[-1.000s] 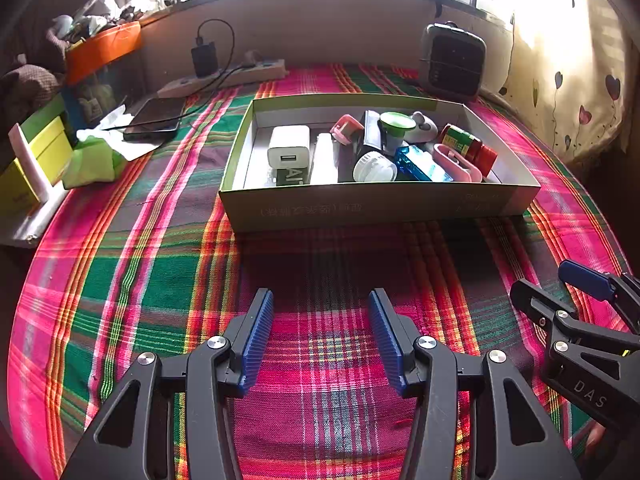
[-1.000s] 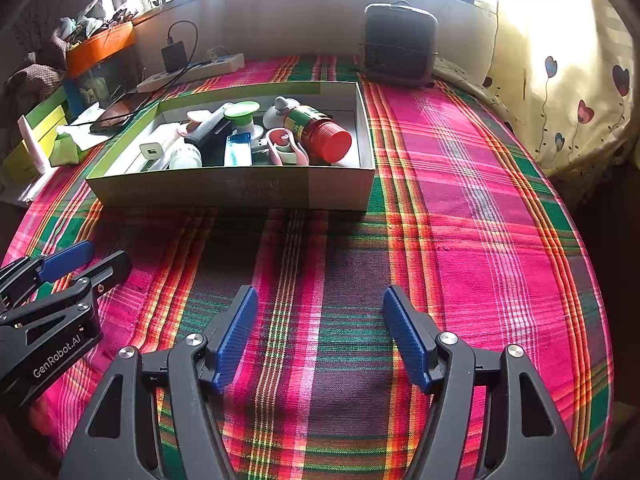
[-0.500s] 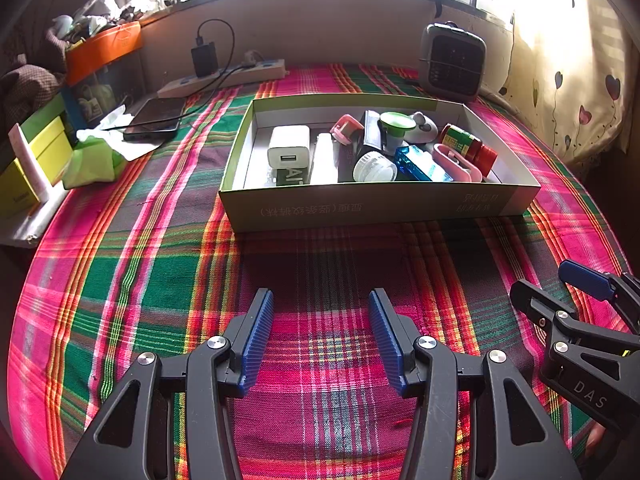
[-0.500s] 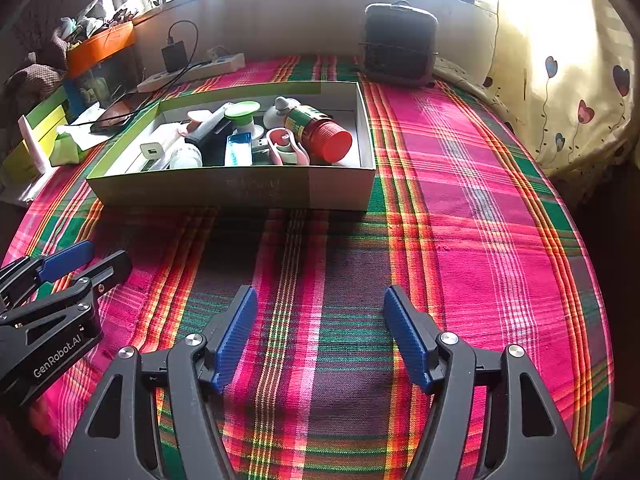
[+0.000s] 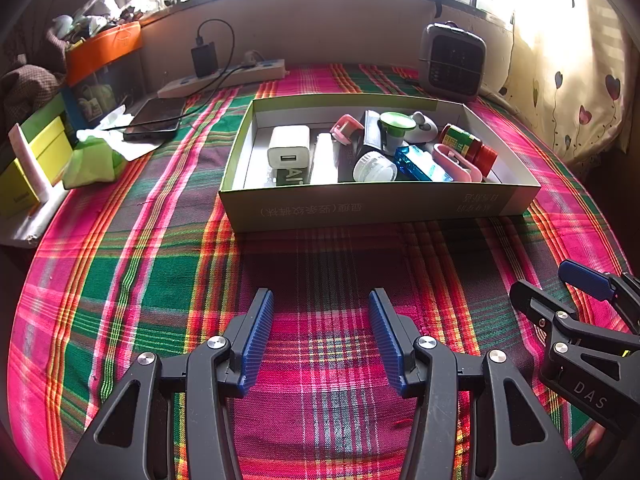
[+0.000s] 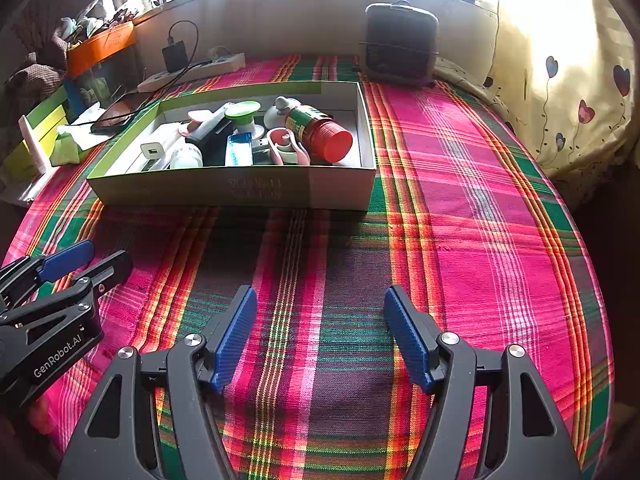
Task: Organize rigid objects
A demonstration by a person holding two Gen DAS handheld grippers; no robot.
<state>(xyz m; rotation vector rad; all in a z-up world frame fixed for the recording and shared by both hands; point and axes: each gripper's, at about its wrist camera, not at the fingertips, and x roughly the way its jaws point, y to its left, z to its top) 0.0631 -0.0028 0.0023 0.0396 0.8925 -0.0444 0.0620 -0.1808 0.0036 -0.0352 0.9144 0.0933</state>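
Both the left gripper [image 5: 320,336] and right gripper [image 6: 320,332], jaws apart and empty, hover short of the shallow green-rimmed cardboard box [image 5: 380,208], seemingly poised to reach its jumbled contents.

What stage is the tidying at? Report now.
Done: the box already holds a white charger, red-capped bottle, blue case and more, piled loosely. In hand: nothing; left gripper and right gripper hover open over the plaid cloth. Left: none visible outside.

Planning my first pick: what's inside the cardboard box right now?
The box holds a white charger, clear jar, blue case, green-topped piece, pink clips and a red-capped bottle. They overlap, so whatever lies beneath stays hidden.
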